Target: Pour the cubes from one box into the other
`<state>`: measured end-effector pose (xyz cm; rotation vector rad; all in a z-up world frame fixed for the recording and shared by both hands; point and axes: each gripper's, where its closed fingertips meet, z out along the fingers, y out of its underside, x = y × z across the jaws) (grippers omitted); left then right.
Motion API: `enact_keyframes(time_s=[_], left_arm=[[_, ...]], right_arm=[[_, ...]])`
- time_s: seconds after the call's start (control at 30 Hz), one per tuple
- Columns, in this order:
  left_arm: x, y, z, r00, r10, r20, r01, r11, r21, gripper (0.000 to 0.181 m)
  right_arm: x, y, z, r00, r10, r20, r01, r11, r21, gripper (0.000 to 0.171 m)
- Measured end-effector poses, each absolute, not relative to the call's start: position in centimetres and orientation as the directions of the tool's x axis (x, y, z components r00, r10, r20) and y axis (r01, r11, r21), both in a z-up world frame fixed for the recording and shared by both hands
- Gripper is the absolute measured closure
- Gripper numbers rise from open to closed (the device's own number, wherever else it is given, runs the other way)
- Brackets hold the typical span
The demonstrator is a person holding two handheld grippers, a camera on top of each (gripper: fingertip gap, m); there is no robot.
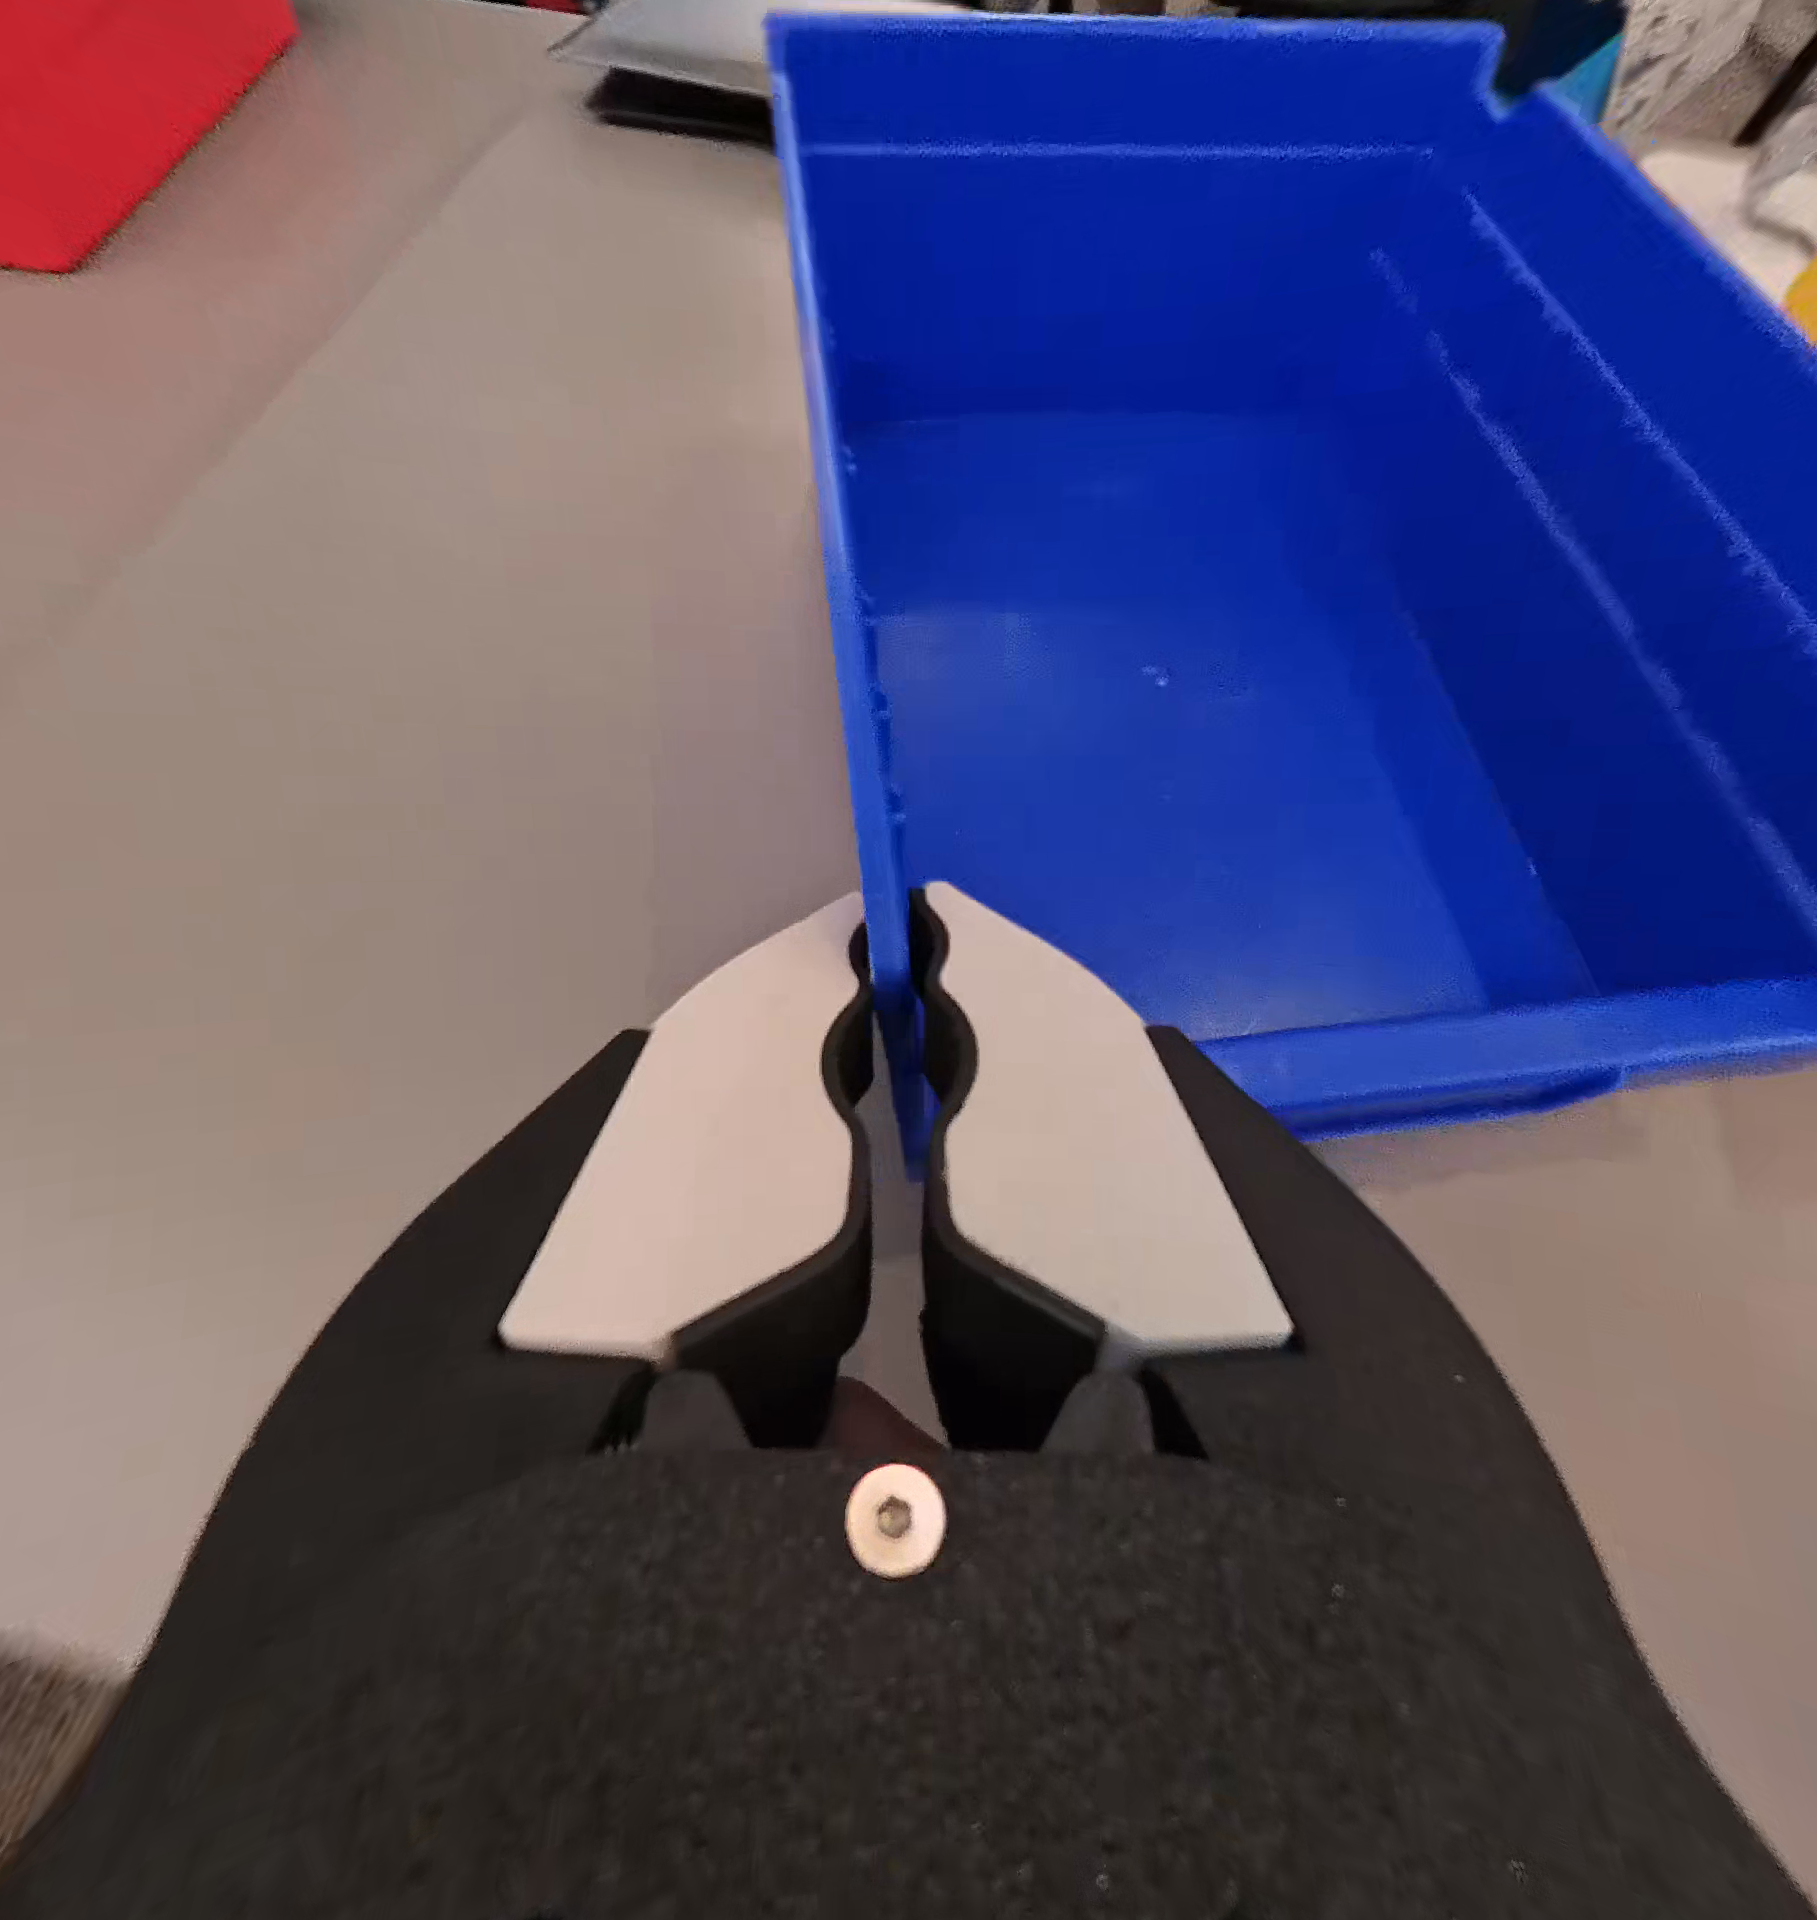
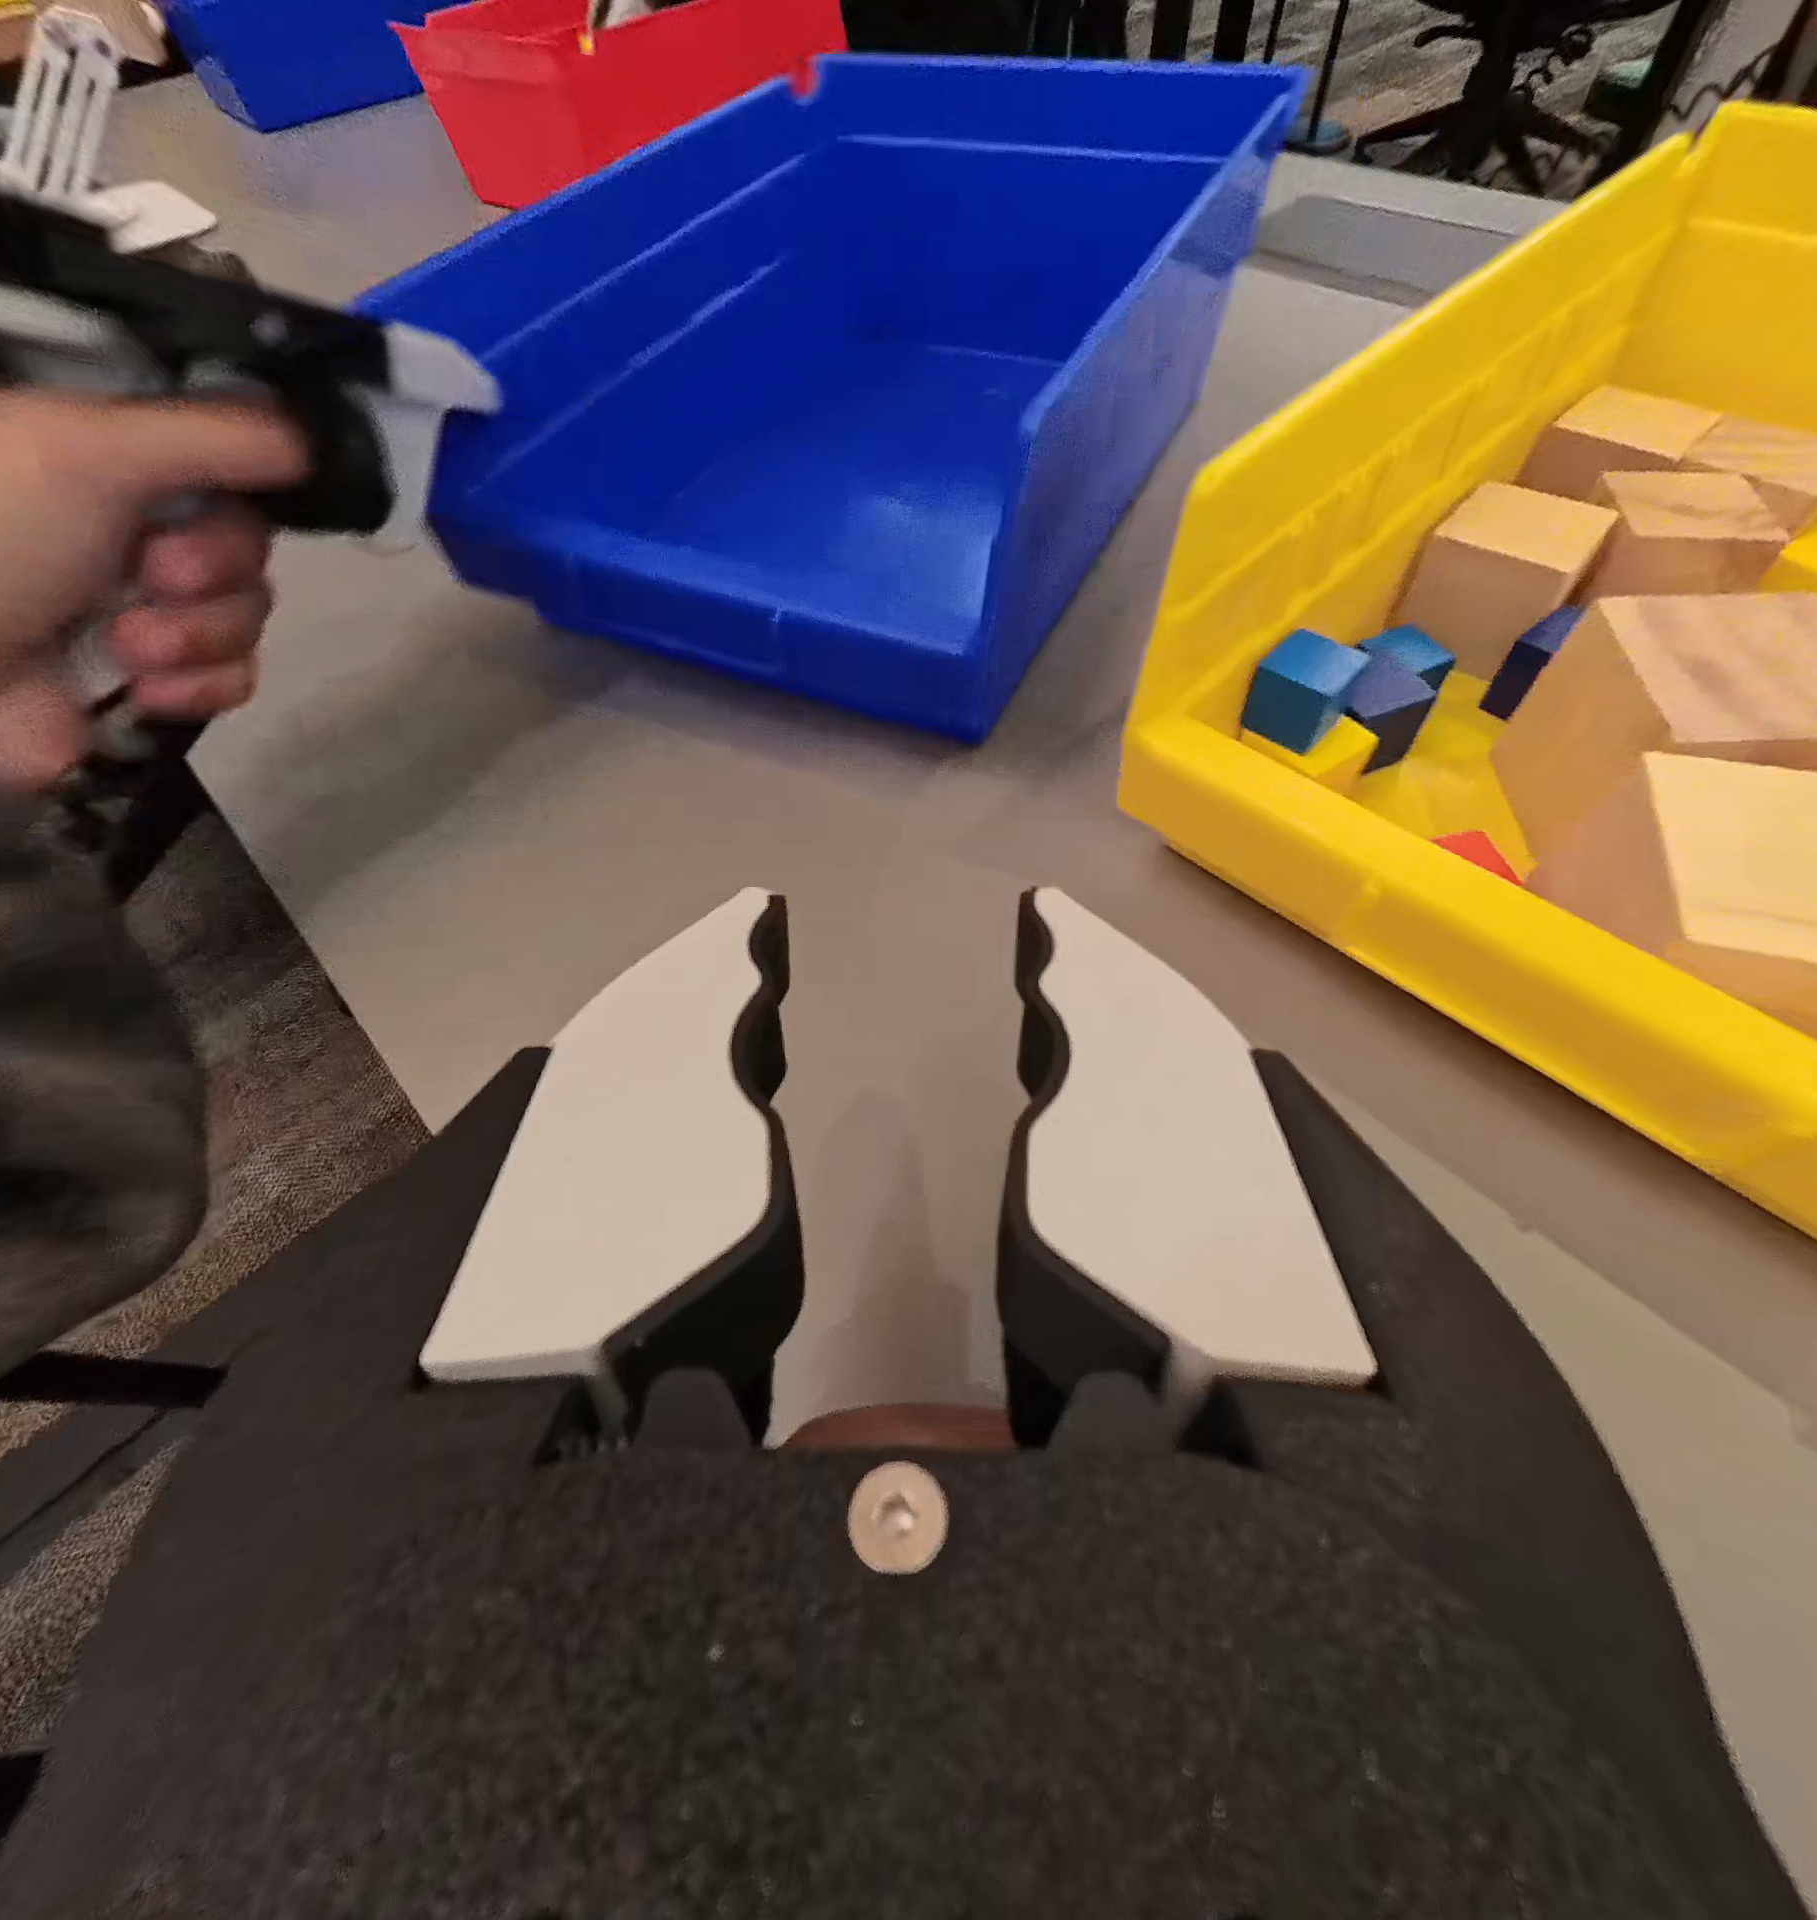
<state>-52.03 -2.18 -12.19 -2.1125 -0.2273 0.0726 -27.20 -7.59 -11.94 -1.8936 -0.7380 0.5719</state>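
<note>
1. Nearest the right wrist camera, the right gripper [image 2: 899, 914] hung over the grey table [image 2: 779, 810] with its jaws spread apart and nothing between them.
2. Nearest the left wrist camera, the left gripper [image 1: 891, 914] was clamped on the near left wall of the blue box [image 1: 1247, 644], one finger inside it and one outside.
3. From the right wrist view, that blue box [image 2: 831, 416] sat left of centre and held no cubes, with a person's hand [image 2: 83, 582] gripping the left tool at its corner.
4. Just right of it, a yellow box [image 2: 1403, 904] held wooden cubes [image 2: 1714, 707] and small blue cubes [image 2: 1299, 691].
5. Farther back stood a red box [image 2: 571, 114] and another blue bin [image 2: 291, 62].
</note>
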Motion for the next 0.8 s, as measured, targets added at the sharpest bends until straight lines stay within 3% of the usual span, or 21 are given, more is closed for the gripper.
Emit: enact_keyframes(time_s=[0.2, 0.23, 0.3, 0.4, 0.57, 0.8], left_arm=[[-50.4, -11.7, -12.1, 0.965, 0.260, 0.038, 0.160, -0.465, -0.871, 0.177], [-50.3, -12.8, -12.0, 0.963, 0.265, 0.048, 0.170, -0.461, -0.871, 0.177], [-49.8, -14.5, -12.0, 0.963, 0.259, 0.081, 0.194, -0.450, -0.872, 0.176], [-48.7, -16.0, -11.1, 0.962, 0.261, 0.083, 0.190, -0.420, -0.887, 0.175], [-46.2, -15.5, -4.3, 0.972, 0.230, 0.045, 0.108, -0.267, -0.958, 0.176], [-33.7, -11.3, 8.8, 0.999, 0.005, -0.045, -0.045, -0.018, -0.999, 0.176]], right_arm=[[-31.3, -6.0, -11.4, 0.764, 0.624, -0.168, 0.101, -0.373, -0.922, 0.124], [-31.5, -5.4, -11.6, 0.777, 0.605, -0.172, 0.102, -0.391, -0.915, 0.127], [-33.3, -6.1, -12.6, 0.709, 0.670, -0.219, 0.146, -0.443, -0.884, 0.160], [-32.6, -6.2, -12.3, 0.761, 0.647, -0.048, 0.262, -0.373, -0.890, 0.167], [-29.8, -6.4, -6.5, 0.804, 0.588, -0.089, 0.139, -0.331, -0.933, 0.168], [-15.7, -5.1, 9.3, 0.934, 0.357, 0.015, -0.002, 0.048, -0.999, 0.169]])
